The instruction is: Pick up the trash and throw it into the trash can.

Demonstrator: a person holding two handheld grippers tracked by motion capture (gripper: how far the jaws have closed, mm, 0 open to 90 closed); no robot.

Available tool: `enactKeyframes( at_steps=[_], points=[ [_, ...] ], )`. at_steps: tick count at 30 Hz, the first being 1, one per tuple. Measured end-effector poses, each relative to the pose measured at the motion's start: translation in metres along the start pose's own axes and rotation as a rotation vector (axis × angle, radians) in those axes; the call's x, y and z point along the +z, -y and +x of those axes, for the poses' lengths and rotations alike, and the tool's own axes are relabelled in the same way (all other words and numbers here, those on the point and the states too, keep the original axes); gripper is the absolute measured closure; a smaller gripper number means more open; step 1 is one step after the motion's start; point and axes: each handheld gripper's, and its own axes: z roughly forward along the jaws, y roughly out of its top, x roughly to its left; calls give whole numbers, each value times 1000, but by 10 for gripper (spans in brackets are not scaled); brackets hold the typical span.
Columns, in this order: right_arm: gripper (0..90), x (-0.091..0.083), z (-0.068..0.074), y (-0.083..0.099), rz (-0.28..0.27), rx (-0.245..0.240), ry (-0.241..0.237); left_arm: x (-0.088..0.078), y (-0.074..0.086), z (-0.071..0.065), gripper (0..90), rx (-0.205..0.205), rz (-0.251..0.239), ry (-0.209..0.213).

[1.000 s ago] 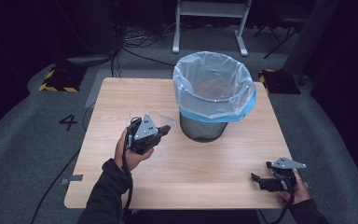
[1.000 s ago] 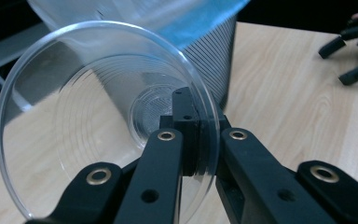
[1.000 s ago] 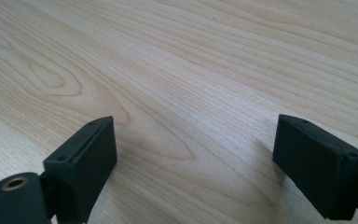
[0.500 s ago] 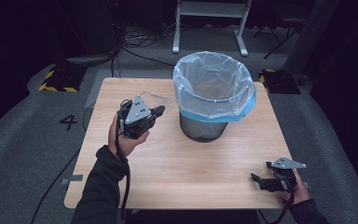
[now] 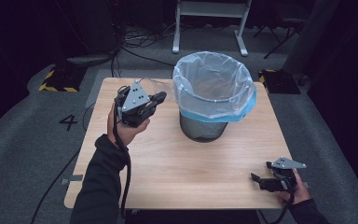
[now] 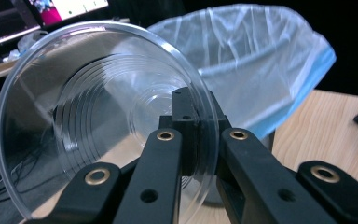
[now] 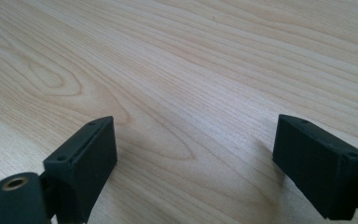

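Note:
A clear round plastic plate [image 6: 74, 102] with ringed ridges is pinched at its rim by my left gripper [image 6: 191, 121], which is shut on it. In the high view that gripper [image 5: 161, 97] is held up above the table's far left part, just left of the bin, and the plate [image 5: 151, 86] shows faintly at its tip. The wire bin [image 5: 214, 88] has a translucent liner with a blue edge [image 6: 261, 60] and stands at the table's far middle. My right gripper [image 5: 258, 179] rests low at the near right corner, its jaws wide open [image 7: 196, 158] over bare wood.
The wooden table [image 5: 191, 158] has open surface in its middle and near side. Beyond it are a white stand's legs [image 5: 209, 28], cables on the floor and a yellow-black block [image 5: 58, 79] at the left.
My left gripper has risen and moved farther from the person with the plate in it, staying left of the bin. The right gripper has not moved.

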Motion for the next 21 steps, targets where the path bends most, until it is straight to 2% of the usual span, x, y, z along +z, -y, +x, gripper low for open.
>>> enactKeyframes(
  at_steps=[2, 8, 9, 10, 14, 21],
  points=[
    [133, 0, 0, 0, 1, 2, 0, 0, -6, 2, 886, -1, -23, 5],
    [133, 0, 0, 0, 1, 2, 0, 7, -14, 3, 882, 4, -33, 10],
    [133, 0, 0, 0, 1, 2, 0, 8, -16, 4, 882, 2, -29, 22],
    [133, 0, 0, 0, 1, 2, 0, 10, -18, 4, 884, 0, -48, 18],
    [133, 0, 0, 0, 1, 2, 0, 14, -26, 4, 885, 3, -60, 33],
    [133, 0, 0, 0, 0, 0, 0, 27, -40, 2, 886, 14, -55, 68]
  ],
)
